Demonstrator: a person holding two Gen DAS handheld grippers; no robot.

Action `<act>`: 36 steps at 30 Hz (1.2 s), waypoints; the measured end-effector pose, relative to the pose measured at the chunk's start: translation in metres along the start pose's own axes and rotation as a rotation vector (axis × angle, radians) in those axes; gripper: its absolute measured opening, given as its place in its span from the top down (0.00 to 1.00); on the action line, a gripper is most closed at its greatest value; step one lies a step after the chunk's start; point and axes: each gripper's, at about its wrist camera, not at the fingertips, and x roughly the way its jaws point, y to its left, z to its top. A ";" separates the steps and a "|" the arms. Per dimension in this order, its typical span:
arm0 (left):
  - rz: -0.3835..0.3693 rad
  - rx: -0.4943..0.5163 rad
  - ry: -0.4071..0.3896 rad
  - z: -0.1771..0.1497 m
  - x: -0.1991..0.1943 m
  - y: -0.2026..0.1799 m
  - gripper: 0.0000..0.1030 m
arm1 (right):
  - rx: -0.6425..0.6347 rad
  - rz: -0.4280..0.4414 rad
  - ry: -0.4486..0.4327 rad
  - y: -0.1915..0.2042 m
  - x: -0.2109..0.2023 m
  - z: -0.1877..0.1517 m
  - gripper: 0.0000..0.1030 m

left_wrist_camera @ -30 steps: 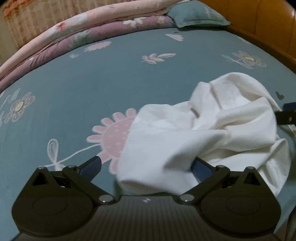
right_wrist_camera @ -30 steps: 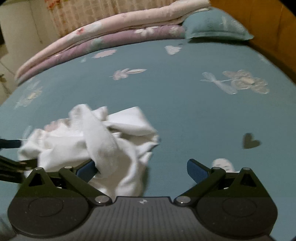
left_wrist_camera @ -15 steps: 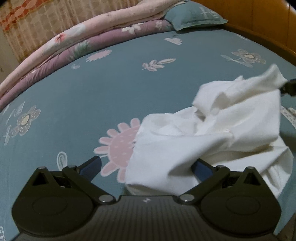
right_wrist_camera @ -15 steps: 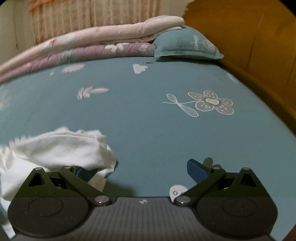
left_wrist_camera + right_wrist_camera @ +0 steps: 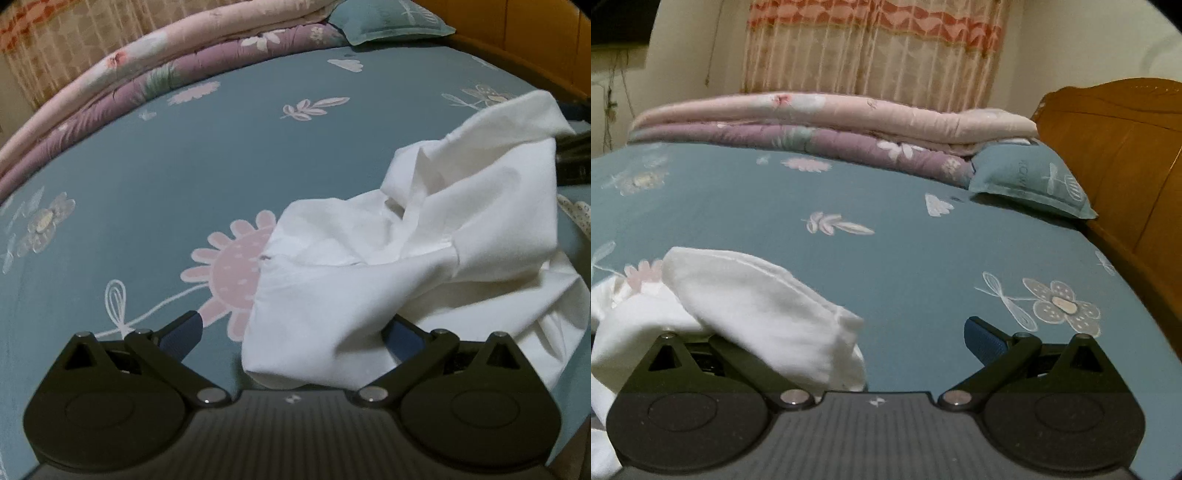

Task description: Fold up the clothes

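A crumpled white garment [image 5: 399, 266] lies on the teal flowered bedsheet [image 5: 155, 192]. My left gripper [image 5: 295, 332] is open low over the bed; the cloth drapes over its right finger and fills the gap, not pinched. My right gripper [image 5: 849, 343] is open too; a fold of the same garment [image 5: 757, 306] hangs over its left finger, lifted off the sheet. The right gripper's dark body shows at the right edge of the left wrist view [image 5: 576, 155], with the garment's far corner raised against it.
Folded pink and purple quilts [image 5: 820, 125] and a teal pillow [image 5: 1030, 181] lie along the bed's far side. A wooden headboard [image 5: 1119, 147] runs along the right. A curtain [image 5: 871, 44] hangs behind.
My right gripper has risen and tilted up, carrying the garment's corner on its left finger. The cloth is stretched higher to the right. My left gripper has barely moved.
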 end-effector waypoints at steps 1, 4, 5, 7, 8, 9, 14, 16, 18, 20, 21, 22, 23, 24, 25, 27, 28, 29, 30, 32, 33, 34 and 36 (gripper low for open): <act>0.001 0.001 0.000 0.000 0.001 0.000 0.01 | -0.031 0.013 0.017 0.002 0.004 0.000 0.00; 0.023 0.006 -0.019 0.002 0.002 -0.002 0.01 | -0.062 0.010 -0.041 0.001 0.005 0.001 0.00; 0.033 0.006 -0.027 0.002 0.001 -0.002 0.00 | -0.037 0.009 -0.069 -0.003 0.002 0.005 0.00; 0.046 0.000 -0.039 0.005 0.000 0.000 0.00 | 0.002 -0.013 -0.116 -0.010 -0.001 0.016 0.00; 0.054 -0.003 -0.045 0.007 0.000 0.000 0.00 | 0.008 -0.033 -0.132 -0.014 -0.001 0.021 0.00; 0.065 -0.007 -0.057 0.010 -0.002 0.001 0.00 | 0.015 -0.052 -0.143 -0.018 -0.001 0.026 0.00; 0.069 -0.006 -0.084 0.019 -0.009 -0.001 0.01 | 0.089 -0.131 -0.157 -0.045 0.007 0.044 0.00; 0.053 0.007 -0.076 0.018 -0.009 -0.003 0.01 | 0.120 -0.157 -0.157 -0.055 0.011 0.049 0.00; 0.032 0.013 -0.070 0.015 -0.008 -0.004 0.01 | 0.133 -0.190 -0.147 -0.065 0.016 0.052 0.00; 0.022 0.013 -0.066 0.014 -0.007 -0.003 0.01 | 0.134 -0.201 -0.120 -0.077 0.024 0.054 0.00; 0.019 0.011 -0.065 0.014 -0.006 -0.003 0.01 | 0.133 -0.203 -0.108 -0.082 0.027 0.054 0.00; 0.005 0.009 -0.066 0.015 -0.007 -0.002 0.01 | 0.132 -0.206 -0.099 -0.087 0.028 0.054 0.00; -0.009 0.006 -0.068 0.016 -0.007 -0.002 0.01 | 0.131 -0.207 -0.091 -0.091 0.029 0.053 0.00; -0.024 0.003 -0.069 0.016 -0.008 -0.001 0.01 | 0.133 -0.207 -0.084 -0.094 0.029 0.052 0.00; -0.049 0.000 -0.074 0.014 -0.011 0.001 0.01 | 0.134 -0.211 -0.079 -0.097 0.029 0.050 0.00; -0.101 -0.007 -0.084 0.010 -0.018 0.005 0.01 | 0.141 -0.228 -0.070 -0.102 0.029 0.045 0.00; -0.102 -0.009 -0.079 0.006 -0.019 0.008 0.01 | 0.147 -0.240 -0.060 -0.105 0.031 0.043 0.00; -0.101 -0.011 -0.073 0.002 -0.021 0.010 0.01 | 0.155 -0.256 -0.046 -0.109 0.034 0.041 0.00; -0.100 -0.012 -0.067 -0.002 -0.022 0.013 0.01 | 0.162 -0.271 -0.032 -0.113 0.037 0.038 0.00; -0.098 -0.016 -0.055 -0.010 -0.024 0.018 0.01 | 0.178 -0.302 -0.002 -0.121 0.043 0.034 0.00; -0.097 -0.018 -0.049 -0.014 -0.026 0.021 0.01 | 0.183 -0.319 0.012 -0.125 0.044 0.031 0.00; -0.088 -0.017 -0.043 -0.015 -0.024 0.021 0.01 | 0.184 -0.336 0.024 -0.129 0.045 0.027 0.00; -0.081 -0.021 -0.039 -0.016 -0.020 0.022 0.01 | 0.189 -0.369 0.050 -0.136 0.047 0.021 0.00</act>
